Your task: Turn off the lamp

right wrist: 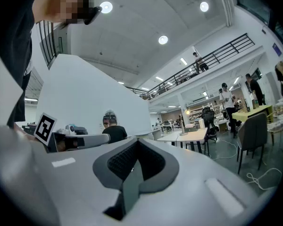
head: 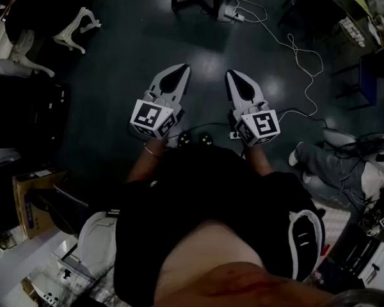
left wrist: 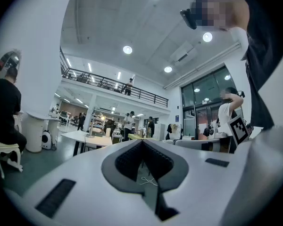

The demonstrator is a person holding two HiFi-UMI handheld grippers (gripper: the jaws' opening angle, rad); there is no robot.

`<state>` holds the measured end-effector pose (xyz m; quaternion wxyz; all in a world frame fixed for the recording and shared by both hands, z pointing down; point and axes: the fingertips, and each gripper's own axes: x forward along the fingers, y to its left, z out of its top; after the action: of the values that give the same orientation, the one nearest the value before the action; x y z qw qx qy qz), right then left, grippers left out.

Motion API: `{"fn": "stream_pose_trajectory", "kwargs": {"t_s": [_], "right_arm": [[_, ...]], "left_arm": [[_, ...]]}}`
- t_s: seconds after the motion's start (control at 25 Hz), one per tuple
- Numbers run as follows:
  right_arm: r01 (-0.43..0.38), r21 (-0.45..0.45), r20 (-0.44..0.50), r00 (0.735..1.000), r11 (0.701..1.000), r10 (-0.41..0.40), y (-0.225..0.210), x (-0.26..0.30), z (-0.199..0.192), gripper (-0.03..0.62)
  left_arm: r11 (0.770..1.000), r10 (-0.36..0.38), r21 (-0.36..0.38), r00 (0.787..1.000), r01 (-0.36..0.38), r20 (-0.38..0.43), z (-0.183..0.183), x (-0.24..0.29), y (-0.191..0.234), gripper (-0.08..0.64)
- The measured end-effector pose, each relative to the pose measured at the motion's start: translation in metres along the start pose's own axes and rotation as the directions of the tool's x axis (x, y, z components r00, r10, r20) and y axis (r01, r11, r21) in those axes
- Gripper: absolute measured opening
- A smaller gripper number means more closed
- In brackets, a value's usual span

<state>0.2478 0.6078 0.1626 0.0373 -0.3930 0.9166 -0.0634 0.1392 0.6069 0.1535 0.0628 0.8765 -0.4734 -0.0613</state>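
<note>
Closest, at centre of the head view above dark floor: left gripper and right gripper, both with jaws pressed together, empty. Far off, right of centre in the right gripper view: small glowing lamp on a pale table, well apart. Best to walk closer, locate the switch, then press gently with closed tips.

Two grippers shown: left gripper, right gripper. Two marker cubes, one per gripper. One cardboard box; one white cable.
</note>
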Motion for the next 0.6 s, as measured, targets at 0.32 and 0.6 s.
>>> {"fn": "stream_pose_trajectory", "kwargs": {"t_s": [0.32, 0.6], "right_arm": [[-0.007, 0.014, 0.006, 1.0, 1.0, 0.007, -0.016, -0.002, 0.004, 0.0], [-0.002, 0.062, 0.031, 1.0, 0.998, 0.0, -0.027, -0.004, 0.002, 0.0]], "left_arm": [[1.0, -0.003, 0.019, 1.0, 0.003, -0.005, 0.001, 0.015, -0.008, 0.006], [1.0, 0.006, 0.018, 1.0, -0.005, -0.013, -0.001, 0.022, -0.005, 0.006]]}}
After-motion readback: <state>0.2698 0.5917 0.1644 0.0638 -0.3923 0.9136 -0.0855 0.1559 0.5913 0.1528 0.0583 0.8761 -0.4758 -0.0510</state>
